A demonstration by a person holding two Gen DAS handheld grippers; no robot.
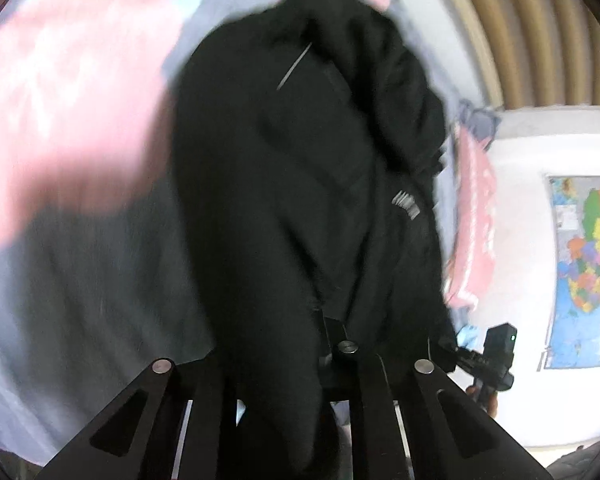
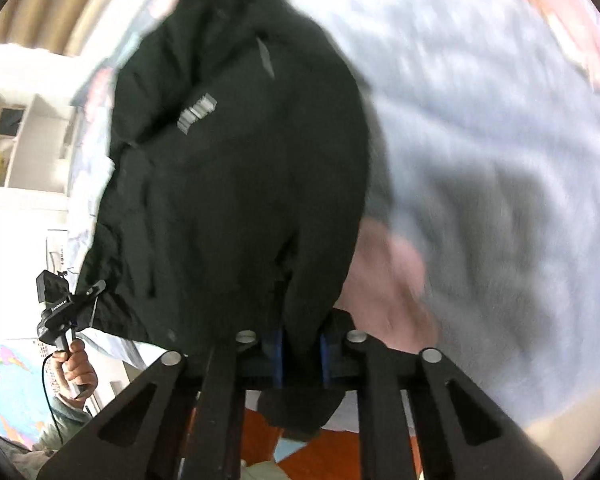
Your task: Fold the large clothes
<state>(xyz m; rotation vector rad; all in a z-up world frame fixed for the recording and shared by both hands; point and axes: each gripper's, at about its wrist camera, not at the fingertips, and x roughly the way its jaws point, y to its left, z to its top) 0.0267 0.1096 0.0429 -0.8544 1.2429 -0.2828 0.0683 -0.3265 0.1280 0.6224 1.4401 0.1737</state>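
The black jacket (image 1: 300,184) hangs in front of both tongs, lifted off the bed (image 2: 480,128) beyond it. The left tongs (image 1: 336,344) pinch one edge of its hem; the right tongs (image 2: 300,344) pinch another fold. Each grip looks shallow, so a quick swing could likely slide the slick cloth free or let it bunch unevenly. The bedcover is pale blue with pink patches; a map (image 1: 588,268) hangs on the white wall.

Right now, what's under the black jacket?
Under the jacket lies a blue bedspread with pink patches. What the jacket itself covers can't be seen.
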